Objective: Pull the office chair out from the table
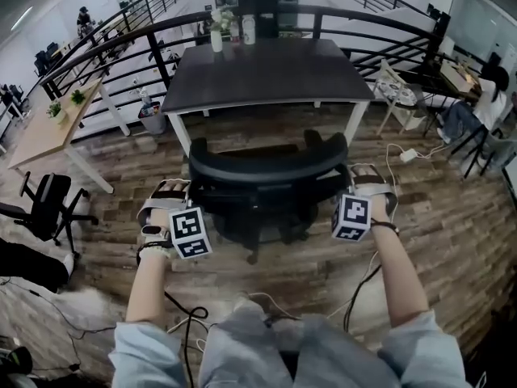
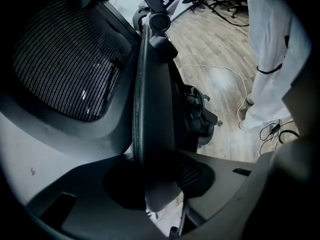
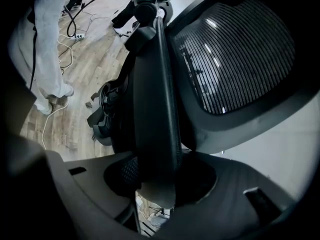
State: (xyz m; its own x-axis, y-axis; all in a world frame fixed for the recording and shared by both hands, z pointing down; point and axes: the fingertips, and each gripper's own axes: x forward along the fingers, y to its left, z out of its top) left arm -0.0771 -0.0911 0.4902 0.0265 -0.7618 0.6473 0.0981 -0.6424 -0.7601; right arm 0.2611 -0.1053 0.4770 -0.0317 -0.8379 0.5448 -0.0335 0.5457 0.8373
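A black office chair [image 1: 262, 176] with a mesh back stands in front of the dark table [image 1: 266, 75], its backrest toward me. My left gripper [image 1: 171, 196] is shut on the left end of the backrest's top rail [image 2: 150, 104], which runs up between the jaws in the left gripper view. At the right end, my right gripper [image 1: 365, 186] is shut on the same rail [image 3: 157, 114]. The mesh panel [image 2: 65, 69] fills the left of the left gripper view, and the mesh panel [image 3: 240, 54] fills the right of the right gripper view.
Cables [image 1: 359, 285] trail over the wooden floor near my feet. Another black chair [image 1: 44, 204] stands at the left beside a light wooden desk [image 1: 44, 128]. A railing [image 1: 121, 35] runs behind the table. A person [image 1: 485, 107] sits at the far right.
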